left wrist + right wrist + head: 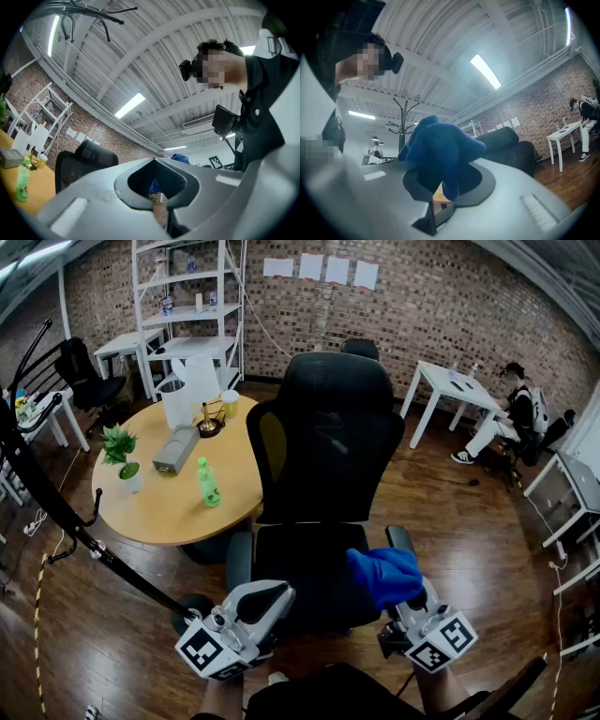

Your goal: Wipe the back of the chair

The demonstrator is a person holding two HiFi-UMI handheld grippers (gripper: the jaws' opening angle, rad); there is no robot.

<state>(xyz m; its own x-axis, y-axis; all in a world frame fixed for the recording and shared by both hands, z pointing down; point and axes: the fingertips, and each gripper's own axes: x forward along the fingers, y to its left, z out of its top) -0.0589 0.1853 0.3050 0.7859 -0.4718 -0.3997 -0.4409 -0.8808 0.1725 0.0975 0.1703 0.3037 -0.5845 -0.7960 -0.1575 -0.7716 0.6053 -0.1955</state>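
Observation:
A black mesh office chair stands right in front of me, its backrest upright and its seat turned towards me. My right gripper is low at the right, beside the seat's right armrest, shut on a bunched blue cloth. In the right gripper view the blue cloth bulges up over the jaws, with the chair behind it. Low on the left, my left gripper sits over the seat's front left corner, jaws together and holding nothing. The left gripper view shows the chair at the left.
A round wooden table left of the chair holds a green bottle, a potted plant, a grey box and a white jug. A black coat-stand pole slants across the left. A person sits at a white desk far right.

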